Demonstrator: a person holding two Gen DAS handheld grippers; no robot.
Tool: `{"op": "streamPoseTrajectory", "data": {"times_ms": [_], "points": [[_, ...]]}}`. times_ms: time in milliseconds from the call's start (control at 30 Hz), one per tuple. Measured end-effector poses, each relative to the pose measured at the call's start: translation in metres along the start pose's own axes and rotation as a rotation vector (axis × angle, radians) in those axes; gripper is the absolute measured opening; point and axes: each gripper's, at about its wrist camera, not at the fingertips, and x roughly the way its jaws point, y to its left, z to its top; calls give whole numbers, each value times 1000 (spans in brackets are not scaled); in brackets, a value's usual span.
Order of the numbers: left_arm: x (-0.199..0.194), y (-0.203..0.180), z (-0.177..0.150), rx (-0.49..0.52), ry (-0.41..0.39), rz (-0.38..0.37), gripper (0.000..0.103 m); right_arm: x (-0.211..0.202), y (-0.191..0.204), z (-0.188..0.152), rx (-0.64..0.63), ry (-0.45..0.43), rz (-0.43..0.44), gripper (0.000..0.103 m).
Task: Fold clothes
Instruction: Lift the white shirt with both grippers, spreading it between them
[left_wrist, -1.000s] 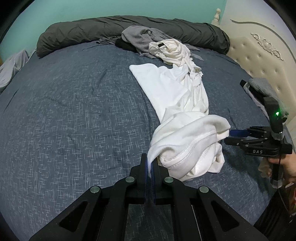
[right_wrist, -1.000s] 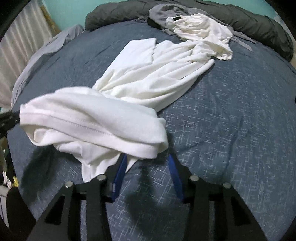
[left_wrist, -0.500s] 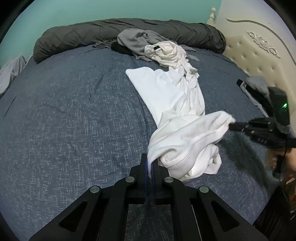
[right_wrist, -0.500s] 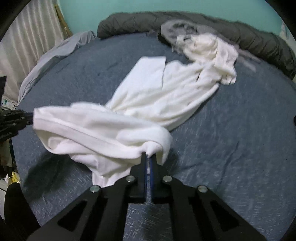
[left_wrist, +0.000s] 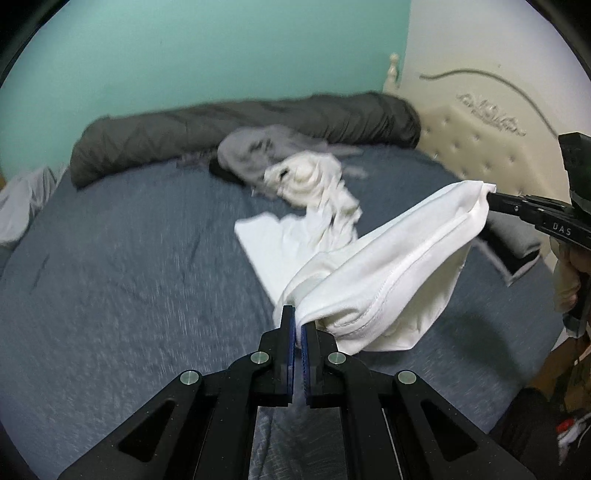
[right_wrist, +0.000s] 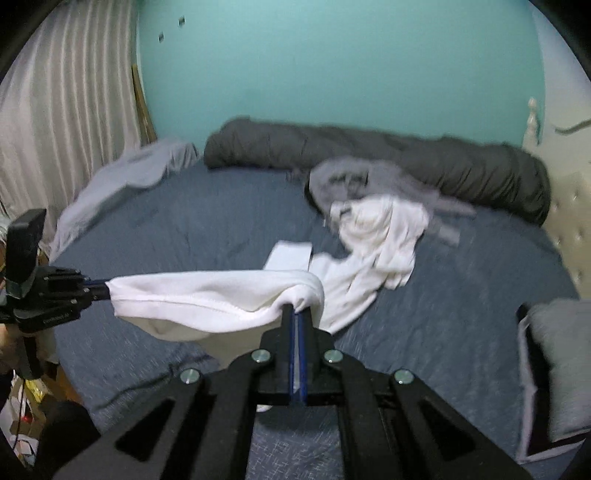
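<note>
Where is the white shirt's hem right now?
Stretched above the blue bed between both tongs: left tongs pinch one end, right tongs the other, while the white shirt trails toward the grey clothes.

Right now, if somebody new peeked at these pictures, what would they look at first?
Probably the white shirt stretched in the air above the blue bed, pinched shut at one end by the left gripper and at the other by the right gripper. Behind it, more white and grey clothes lie heaped near the long dark rolled blanket.
</note>
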Motion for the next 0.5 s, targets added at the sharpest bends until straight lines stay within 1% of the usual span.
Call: {"op": "streamPoseTrajectory", "data": {"times_ms": [100,233,367,500], "points": [[-33,-7,26,9,-62,-2,3,-46,0,28,-8,-76,-10,1],[-85,-14,73,28,-151,10,3,-109,3,73,-38,-176,-33,1],[-140,-18,117,44,-232,21,3,-157,9,111,-63,-250,-64,1],[-184,-24,148,52,-288,19,3,-202,21,144,-96,-311,-95,1]]}}
